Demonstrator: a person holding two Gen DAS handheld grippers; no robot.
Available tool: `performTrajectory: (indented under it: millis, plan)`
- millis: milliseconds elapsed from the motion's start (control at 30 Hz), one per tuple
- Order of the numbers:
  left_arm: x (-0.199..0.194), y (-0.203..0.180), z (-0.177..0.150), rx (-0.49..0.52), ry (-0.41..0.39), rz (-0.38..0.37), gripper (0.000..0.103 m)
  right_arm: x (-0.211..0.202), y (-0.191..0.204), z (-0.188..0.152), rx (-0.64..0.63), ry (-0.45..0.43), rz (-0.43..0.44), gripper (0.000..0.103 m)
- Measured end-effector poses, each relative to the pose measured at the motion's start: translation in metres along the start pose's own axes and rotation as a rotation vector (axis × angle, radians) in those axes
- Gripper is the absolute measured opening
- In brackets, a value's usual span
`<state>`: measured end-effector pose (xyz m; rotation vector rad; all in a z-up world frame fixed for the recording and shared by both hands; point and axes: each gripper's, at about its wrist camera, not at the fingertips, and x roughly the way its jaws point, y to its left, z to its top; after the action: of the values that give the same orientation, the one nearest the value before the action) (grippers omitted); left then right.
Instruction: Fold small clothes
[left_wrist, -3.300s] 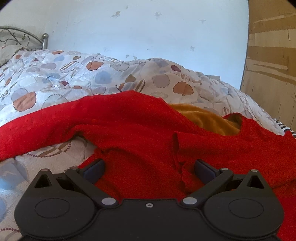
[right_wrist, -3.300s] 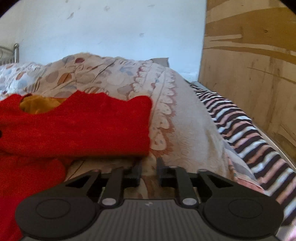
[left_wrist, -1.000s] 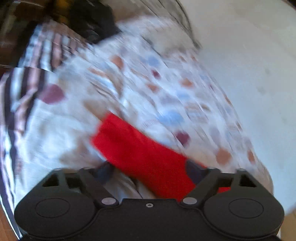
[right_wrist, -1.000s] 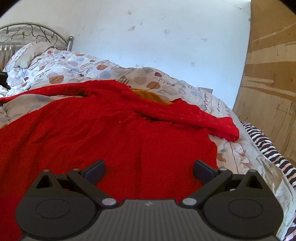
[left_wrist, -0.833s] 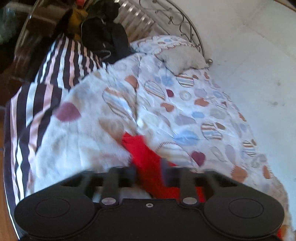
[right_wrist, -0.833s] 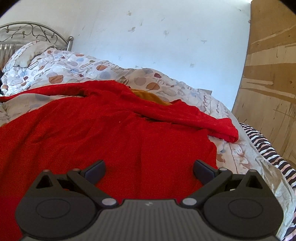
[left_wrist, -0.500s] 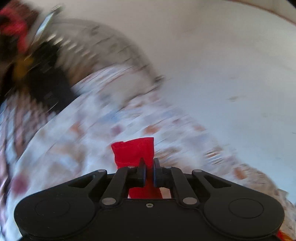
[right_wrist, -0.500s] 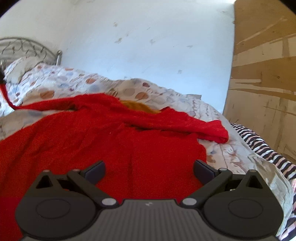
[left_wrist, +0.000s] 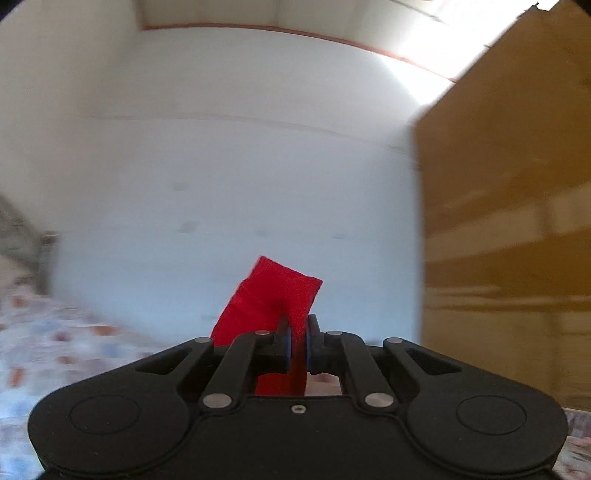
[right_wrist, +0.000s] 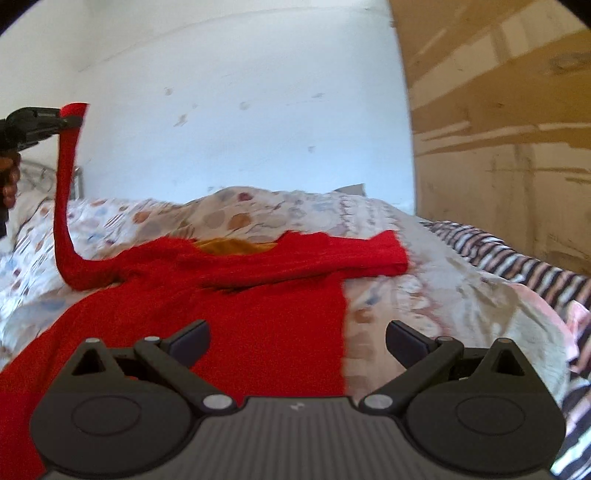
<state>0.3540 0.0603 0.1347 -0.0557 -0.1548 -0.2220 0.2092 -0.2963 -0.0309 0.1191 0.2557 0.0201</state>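
Observation:
A red sweater (right_wrist: 258, 314) lies spread on the bed, chest up, with an orange lining showing at its neck (right_wrist: 232, 246). My left gripper (left_wrist: 296, 336) is shut on the cuff of its left sleeve (left_wrist: 273, 295) and holds it high in the air. In the right wrist view that gripper (right_wrist: 70, 120) is at the far left, with the sleeve (right_wrist: 64, 206) hanging straight down from it to the shoulder. My right gripper (right_wrist: 297, 343) is open and empty, low over the sweater's lower right edge. The other sleeve (right_wrist: 332, 254) lies folded across the chest.
The bed has a patterned quilt (right_wrist: 258, 210) and a striped blanket (right_wrist: 517, 266) at its right side. A wooden panel (right_wrist: 498, 129) stands at the right. A white wall (left_wrist: 221, 184) is behind. A metal headboard (right_wrist: 37, 173) is at the far left.
My left gripper shut on the sleeve cuff and lifted it high, swinging up toward the wall. My right gripper stayed open over the sweater and shifted slightly right.

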Motion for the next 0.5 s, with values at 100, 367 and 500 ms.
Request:
performTrajectory:
  millis: [100, 367, 500]
  plan:
    - [0.015, -0.047, -0.02, -0.024, 0.036, -0.121, 0.006, -0.004, -0.018, -0.002, 0.02, 0.001, -0.031, 0.103]
    - [0.032, -0.133, -0.111, -0.003, 0.278, -0.324, 0.007, -0.011, -0.061, -0.013, 0.082, 0.026, -0.139, 0.103]
    - [0.029, -0.144, -0.147, 0.007, 0.413, -0.371, 0.011, -0.014, -0.071, -0.019, 0.098, 0.034, -0.153, 0.103]
